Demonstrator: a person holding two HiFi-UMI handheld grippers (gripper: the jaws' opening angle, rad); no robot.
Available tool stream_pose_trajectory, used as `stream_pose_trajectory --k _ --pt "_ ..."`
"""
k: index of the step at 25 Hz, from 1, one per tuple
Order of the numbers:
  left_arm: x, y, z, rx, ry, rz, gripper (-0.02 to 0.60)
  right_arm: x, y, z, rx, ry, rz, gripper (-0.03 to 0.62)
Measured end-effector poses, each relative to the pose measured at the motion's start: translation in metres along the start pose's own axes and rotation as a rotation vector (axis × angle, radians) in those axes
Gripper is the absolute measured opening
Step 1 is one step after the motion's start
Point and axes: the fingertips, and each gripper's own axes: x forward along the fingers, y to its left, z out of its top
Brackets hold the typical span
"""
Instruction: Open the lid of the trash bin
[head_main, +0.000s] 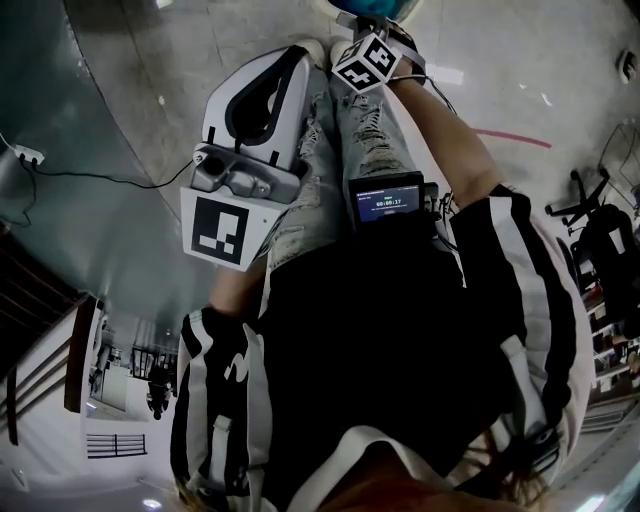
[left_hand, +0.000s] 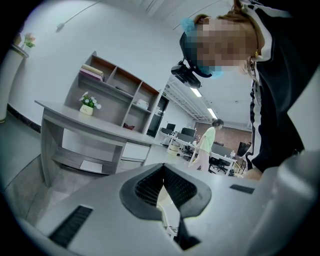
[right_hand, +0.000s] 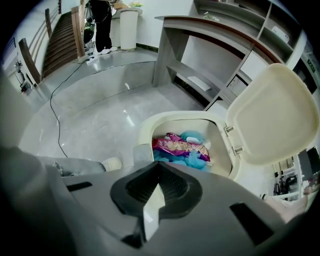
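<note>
Fingers (right_hand: 176, 186) of the right gripper (right_hand: 159, 167) are pressed together on nothing, aimed down at the cream plastic trash bin (right_hand: 145, 131); its rounded cream lid (right_hand: 272, 115) already stands tipped back, baring a purple snack wrapper (right_hand: 182, 146) inside; the left gripper (left_hand: 162, 170), likewise closed and empty, points off across the room, idle, I'd guess, since nothing needs lifting.
</note>
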Motion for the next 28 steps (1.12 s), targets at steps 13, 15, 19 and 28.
stream_pose_trajectory --k 13,15,19,28 --pt "0.003 -0.004 0.011 0.013 -0.009 -0.018 0.005 -0.029 -0.017 0.028 0.038 -0.100 -0.020 0.005" --pt "0.004 -0.005 0.014 0.020 -0.014 -0.022 0.005 -0.034 -0.020 0.033 0.037 -0.113 -0.026 0.005" --pt "0.004 -0.007 0.019 0.028 -0.021 -0.024 0.005 -0.045 -0.028 0.041 0.046 -0.142 -0.047 0.005" --pt "-0.002 -0.012 0.022 0.026 -0.013 -0.030 0.005 -0.070 -0.047 0.049 0.100 -0.191 -0.081 0.005"
